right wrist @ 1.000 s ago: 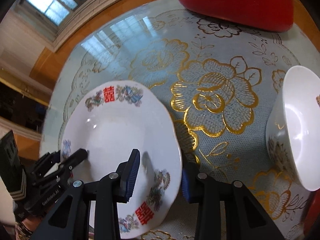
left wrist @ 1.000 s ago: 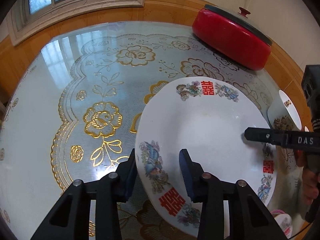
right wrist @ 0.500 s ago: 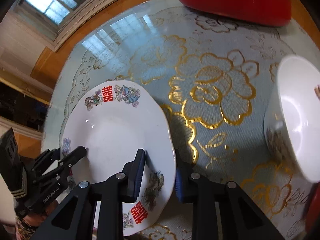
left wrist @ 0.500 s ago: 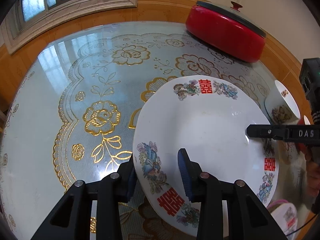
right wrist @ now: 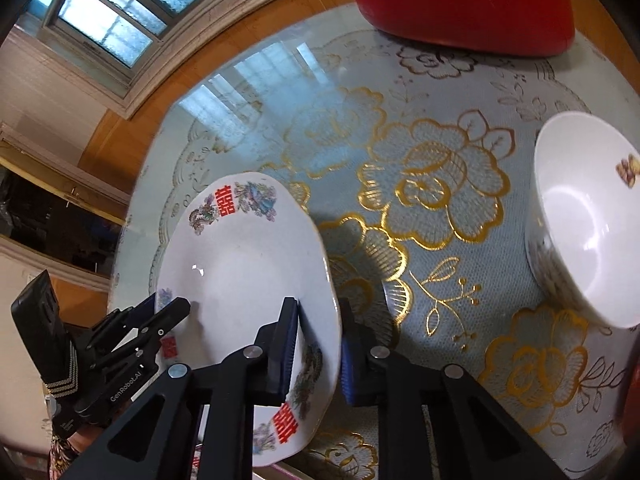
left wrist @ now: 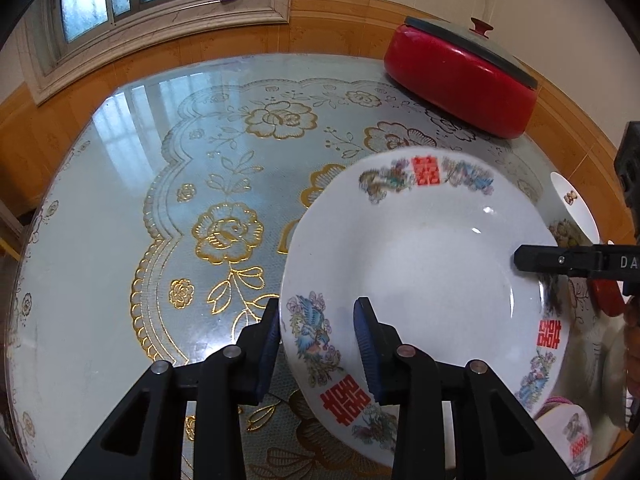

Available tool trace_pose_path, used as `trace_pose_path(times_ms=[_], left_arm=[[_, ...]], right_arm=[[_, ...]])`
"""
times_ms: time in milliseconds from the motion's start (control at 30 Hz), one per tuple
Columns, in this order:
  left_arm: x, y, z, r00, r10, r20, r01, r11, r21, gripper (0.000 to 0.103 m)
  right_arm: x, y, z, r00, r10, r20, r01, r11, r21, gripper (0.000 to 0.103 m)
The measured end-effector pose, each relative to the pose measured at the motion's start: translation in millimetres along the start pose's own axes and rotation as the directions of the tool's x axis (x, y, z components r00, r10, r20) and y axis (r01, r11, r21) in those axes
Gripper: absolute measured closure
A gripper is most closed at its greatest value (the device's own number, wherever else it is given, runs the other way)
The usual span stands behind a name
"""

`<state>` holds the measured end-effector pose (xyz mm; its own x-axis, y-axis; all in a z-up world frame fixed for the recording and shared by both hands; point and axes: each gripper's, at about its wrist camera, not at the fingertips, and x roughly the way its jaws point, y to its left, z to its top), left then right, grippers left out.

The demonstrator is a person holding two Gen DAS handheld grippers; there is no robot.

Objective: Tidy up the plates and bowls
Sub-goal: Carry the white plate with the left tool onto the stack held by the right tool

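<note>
A white plate [left wrist: 420,260] with red characters and bird prints hangs tilted just above the glass table, casting a shadow. My left gripper [left wrist: 316,320] has the plate's near rim between its blue pads, which press on it as the jaws keep closing. The right gripper's finger [left wrist: 560,260] lies on the opposite rim. In the right wrist view the plate [right wrist: 240,272] is pinched at its edge by my right gripper [right wrist: 320,320], jaws still closing, with the left gripper [right wrist: 168,312] across from it. A white bowl [right wrist: 588,224] stands to the right.
A red lidded pot [left wrist: 460,80] sits at the far side of the glass-topped table [left wrist: 120,200], which has a gold flower cloth. The bowl [left wrist: 576,208] is beyond the plate's right edge. A small printed dish [left wrist: 568,436] lies near the bottom right.
The right gripper's jaws have narrowed onto the plate's rim. The left jaws have tightened a little. The plate has come up off the table and tilted.
</note>
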<state>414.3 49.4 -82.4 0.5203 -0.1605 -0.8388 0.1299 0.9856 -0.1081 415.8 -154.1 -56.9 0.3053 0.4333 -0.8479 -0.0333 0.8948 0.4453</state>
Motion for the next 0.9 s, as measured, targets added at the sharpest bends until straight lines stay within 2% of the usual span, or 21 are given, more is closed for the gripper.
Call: trace_pose_path(times_ms=[200, 367, 533, 900], left_arm=[[0, 1, -2, 1.000, -0.018, -0.001, 0.018, 1.000, -0.014, 0.068], [-4, 4, 0, 0.999, -0.048, 0.006, 0.049, 0.996, -0.070, 0.068], [-21, 0, 7, 0.998, -0.037, 0.050, 0.039, 0.998, -0.051, 0.068], [-56, -2, -7, 0.989, -0.104, 0.100, 0.116, 0.986, -0.117, 0.068]], right_arm=[[-5, -1, 1, 1.000, 0.000, 0.006, 0.000, 1.000, -0.003, 0.086], [-7, -10, 4, 1.000, 0.011, 0.003, -0.011, 0.998, 0.054, 0.086], [-21, -11, 1, 0.999, 0.032, 0.018, -0.033, 0.998, 0.061, 0.086], [-59, -9, -9, 0.998, 0.062, 0.031, -0.064, 0.995, 0.072, 0.086]])
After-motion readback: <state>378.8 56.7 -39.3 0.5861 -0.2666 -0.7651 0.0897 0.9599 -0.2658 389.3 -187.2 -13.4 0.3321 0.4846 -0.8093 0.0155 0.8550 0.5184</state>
